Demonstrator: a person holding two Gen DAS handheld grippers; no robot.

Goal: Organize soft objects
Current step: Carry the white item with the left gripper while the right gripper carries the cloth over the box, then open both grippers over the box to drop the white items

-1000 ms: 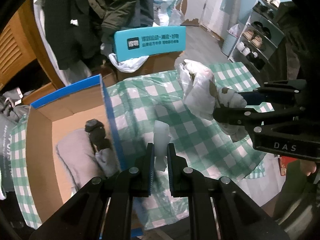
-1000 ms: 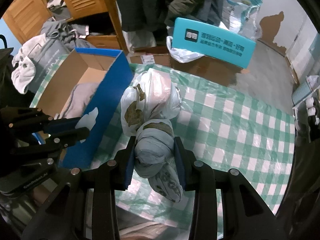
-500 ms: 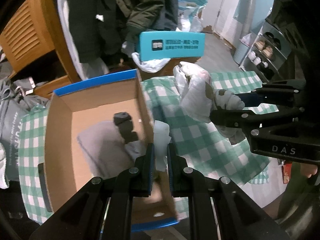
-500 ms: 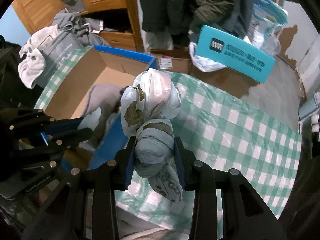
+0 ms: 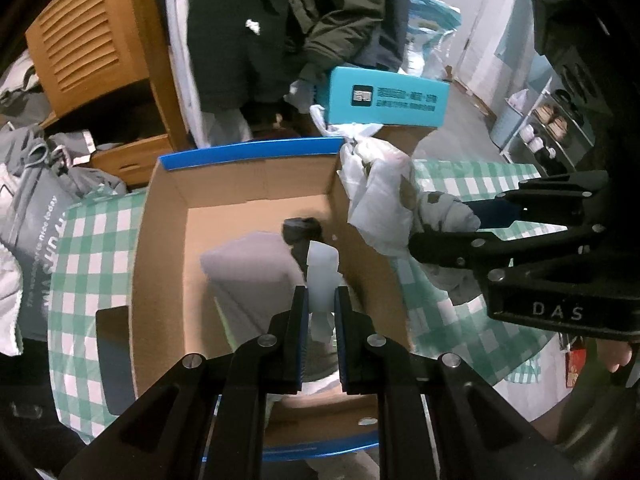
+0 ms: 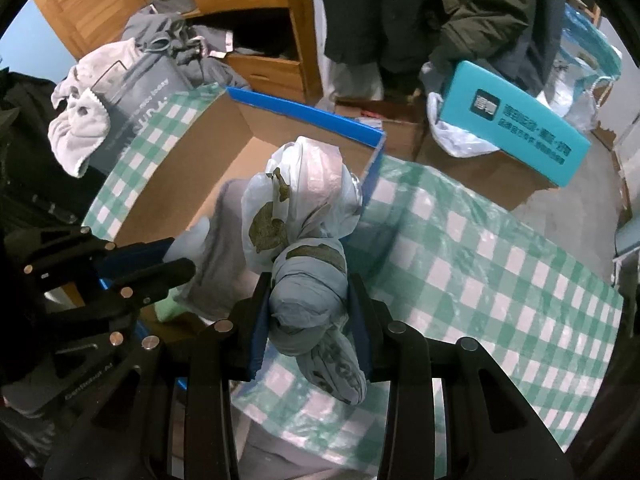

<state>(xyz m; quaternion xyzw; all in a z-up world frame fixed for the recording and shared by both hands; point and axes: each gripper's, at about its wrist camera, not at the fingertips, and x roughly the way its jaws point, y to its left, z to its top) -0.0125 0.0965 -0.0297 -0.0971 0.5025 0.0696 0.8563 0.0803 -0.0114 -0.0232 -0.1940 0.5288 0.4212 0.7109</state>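
Left wrist view: the open cardboard box with the blue rim (image 5: 240,184) now sits square under the camera, where a second ago it lay off to the left and the left tongs (image 5: 321,312) hung over the green-and-white checked cloth on the counter (image 5: 472,176). Those tongs point down into the box, pressed together on a pale, translucent strip of soft plastic (image 5: 322,276) that stands up between them. Below, on the box floor, lies a folded grey cloth (image 5: 248,272) with a small dark object (image 5: 302,230) at its far edge. At the right the right tongs (image 5: 452,228) reach in sideways, carrying the knotted white plastic bag bundle (image 5: 380,196) just above the box's right wall, nearer the box than before.

Right wrist view: the box has slid in under the bundle; a second ago it stood further left. The right tongs (image 6: 308,312) are clamped on the grey knot of the bag bundle (image 6: 304,216), the puffed white part rising ahead of them over the box's near corner (image 6: 376,140). At the left the left tongs (image 6: 176,258) point into the box, gripping the pale strip (image 6: 192,236) beside the grey cloth (image 6: 224,240). The checked cloth (image 6: 480,248) spreads to the right, with a teal printed carton (image 6: 516,124) beyond the counter.
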